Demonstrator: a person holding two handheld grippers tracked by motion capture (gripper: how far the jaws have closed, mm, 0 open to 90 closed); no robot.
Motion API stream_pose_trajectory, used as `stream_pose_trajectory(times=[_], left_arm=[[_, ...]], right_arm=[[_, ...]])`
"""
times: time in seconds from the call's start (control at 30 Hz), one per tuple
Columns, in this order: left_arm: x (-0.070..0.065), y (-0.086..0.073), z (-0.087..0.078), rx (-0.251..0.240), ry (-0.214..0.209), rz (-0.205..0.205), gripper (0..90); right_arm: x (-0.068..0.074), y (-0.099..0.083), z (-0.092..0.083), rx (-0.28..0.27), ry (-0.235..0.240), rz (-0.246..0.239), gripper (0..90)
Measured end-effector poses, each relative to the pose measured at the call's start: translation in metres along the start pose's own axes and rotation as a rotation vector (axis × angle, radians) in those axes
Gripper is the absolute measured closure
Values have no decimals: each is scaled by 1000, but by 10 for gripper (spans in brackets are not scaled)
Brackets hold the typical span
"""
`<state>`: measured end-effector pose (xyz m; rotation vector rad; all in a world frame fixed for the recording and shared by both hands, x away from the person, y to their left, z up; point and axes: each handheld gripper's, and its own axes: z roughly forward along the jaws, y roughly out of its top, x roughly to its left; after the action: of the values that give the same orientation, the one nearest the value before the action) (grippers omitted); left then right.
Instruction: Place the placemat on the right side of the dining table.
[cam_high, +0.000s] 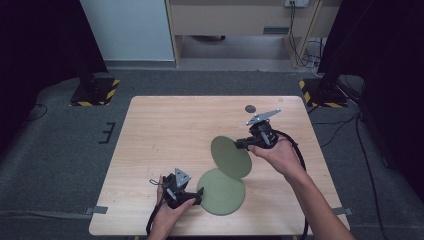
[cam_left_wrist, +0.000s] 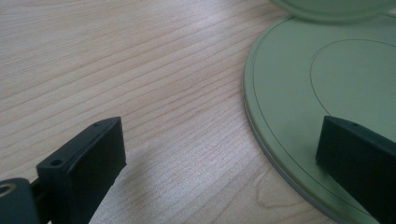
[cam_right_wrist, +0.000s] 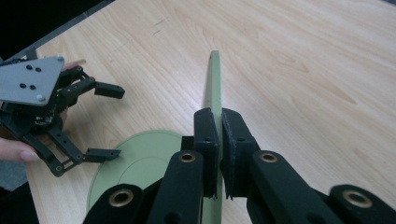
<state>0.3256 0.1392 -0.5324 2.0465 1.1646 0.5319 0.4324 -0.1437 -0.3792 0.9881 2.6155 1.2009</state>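
**Two green plates, one lifted on edge**

Beside the flat round pale-green plate lying near the desk's front edge, the left tongs stand spread, one jaw over bare wood, the other over that plate's rim. Just behind this plate, the right tongs are pressed tight on the rim of a second round green plate, holding it tilted on edge above the desk. Both plates look thin, rigid and smooth, probably light but slippery; the rim is the sensible hold. A small dark disc lies farther back.
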Motion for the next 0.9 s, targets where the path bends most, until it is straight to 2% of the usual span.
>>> stream_pose_trajectory(times=[0.13, 0.2, 0.33, 0.43, 0.67, 0.9], left_arm=[[2, 0, 0, 0, -1, -1, 12], [4, 0, -1, -5, 4, -8, 18], [5, 0, -2, -11, 11, -8, 24], [6, 0, -3, -16, 16, -9, 24], [12, 0, -4, -13, 14, -27, 19], [18, -1, -6, -13, 24, -45, 19]], right_arm=[[-1, 3, -6, -38, -26, 8, 861], [-6, 5, -10, -74, -49, 39, 861], [-12, 7, -13, -97, -66, 69, 861], [-14, 8, -13, -101, -80, 75, 861], [-26, 13, -12, -119, -153, 127, 861], [-35, 17, -11, -117, -192, 160, 861]])
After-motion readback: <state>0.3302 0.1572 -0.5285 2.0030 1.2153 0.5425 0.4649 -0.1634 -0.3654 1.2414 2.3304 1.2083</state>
